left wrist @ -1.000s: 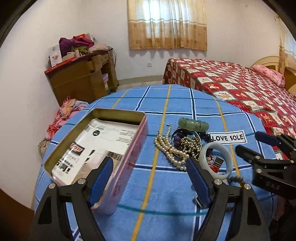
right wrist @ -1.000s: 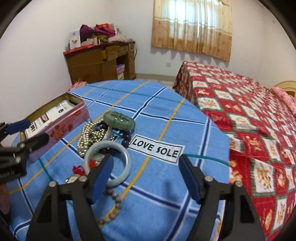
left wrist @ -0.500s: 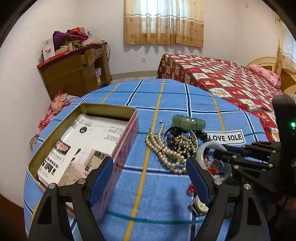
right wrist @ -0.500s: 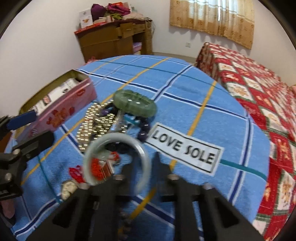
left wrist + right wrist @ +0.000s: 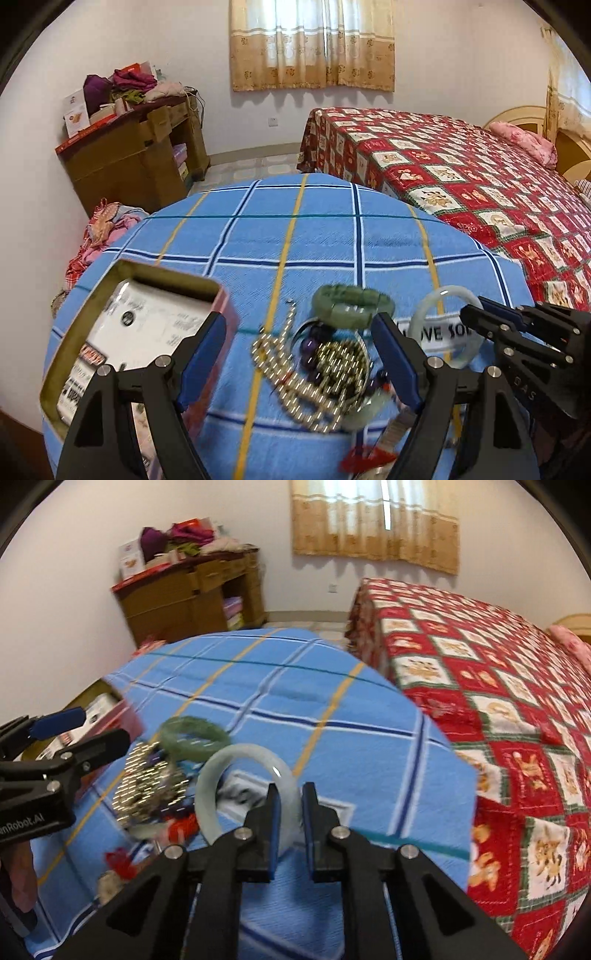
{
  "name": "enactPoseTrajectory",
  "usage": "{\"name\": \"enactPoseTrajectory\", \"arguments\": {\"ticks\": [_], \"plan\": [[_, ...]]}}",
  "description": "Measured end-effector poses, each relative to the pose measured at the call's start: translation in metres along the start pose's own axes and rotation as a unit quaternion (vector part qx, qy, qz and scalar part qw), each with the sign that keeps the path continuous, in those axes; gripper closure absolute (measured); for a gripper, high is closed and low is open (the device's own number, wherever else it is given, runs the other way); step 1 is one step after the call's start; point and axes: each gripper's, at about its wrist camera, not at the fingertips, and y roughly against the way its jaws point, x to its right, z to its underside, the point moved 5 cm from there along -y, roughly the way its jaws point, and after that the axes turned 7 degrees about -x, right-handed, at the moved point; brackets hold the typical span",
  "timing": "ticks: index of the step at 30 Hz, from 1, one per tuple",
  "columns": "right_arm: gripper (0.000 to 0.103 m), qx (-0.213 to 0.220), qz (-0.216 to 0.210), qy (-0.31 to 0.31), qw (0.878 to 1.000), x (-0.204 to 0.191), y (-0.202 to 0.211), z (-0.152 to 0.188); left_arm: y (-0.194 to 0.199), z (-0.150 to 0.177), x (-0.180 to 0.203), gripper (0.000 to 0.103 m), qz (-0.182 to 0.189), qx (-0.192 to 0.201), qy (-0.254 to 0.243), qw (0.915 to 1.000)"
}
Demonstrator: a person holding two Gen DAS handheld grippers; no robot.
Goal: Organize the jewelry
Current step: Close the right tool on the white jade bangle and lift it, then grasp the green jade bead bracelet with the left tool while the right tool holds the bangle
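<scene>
Right wrist view: right gripper (image 5: 289,823) pinches the pale bangle (image 5: 246,794), lifted; next, carry it left to the tin (image 5: 122,332); left gripper (image 5: 299,354) spread.

Glossy, smooth pale jade-like bangle (image 5: 248,775); woven matt cloth (image 5: 325,236) with checks; metal tin (image 5: 110,332), paper-lined; shiny pearly beads (image 5: 295,384); matt black plastic gripper (image 5: 289,823).

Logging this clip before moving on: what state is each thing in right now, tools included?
Right tool: shut on pale jade bangle.
Pale jade bangle: lifted, tilted up off the cloth.
Left tool: open, holding nothing.
Tin box: open, printed card inside.
Green bead bracelet: lying on the cloth.
Pearl necklace: heaped loose on the cloth.
</scene>
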Motion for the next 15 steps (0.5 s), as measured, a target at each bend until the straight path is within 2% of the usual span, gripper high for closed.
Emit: {"name": "enactPoseTrajectory", "arguments": {"ticks": [4,6,9,11,15], "plan": [[0.09,0.008,0.005,-0.001,1.0,0.002,0.002,-0.003,-0.02,-0.01,0.007,0.022,0.011,-0.017,0.004,0.9998],[0.09,0.009,0.005,0.0,1.0,0.001,0.0,-0.002,-0.028,-0.011,0.011,0.029,0.023,-0.028,0.006,0.9993],[0.09,0.008,0.0,-0.003,1.0,0.002,-0.001,0.001,-0.041,-0.01,0.013,0.045,0.042,-0.046,0.011,0.998],[0.09,0.01,-0.003,-0.006,1.0,0.003,-0.001,0.002,-0.044,-0.009,0.015,0.062,0.053,-0.051,0.011,0.9973],[0.09,0.012,-0.003,-0.004,1.0,0.003,0.0,0.003,-0.04,-0.005,0.022,0.079,0.067,-0.049,-0.001,0.9965]]}}
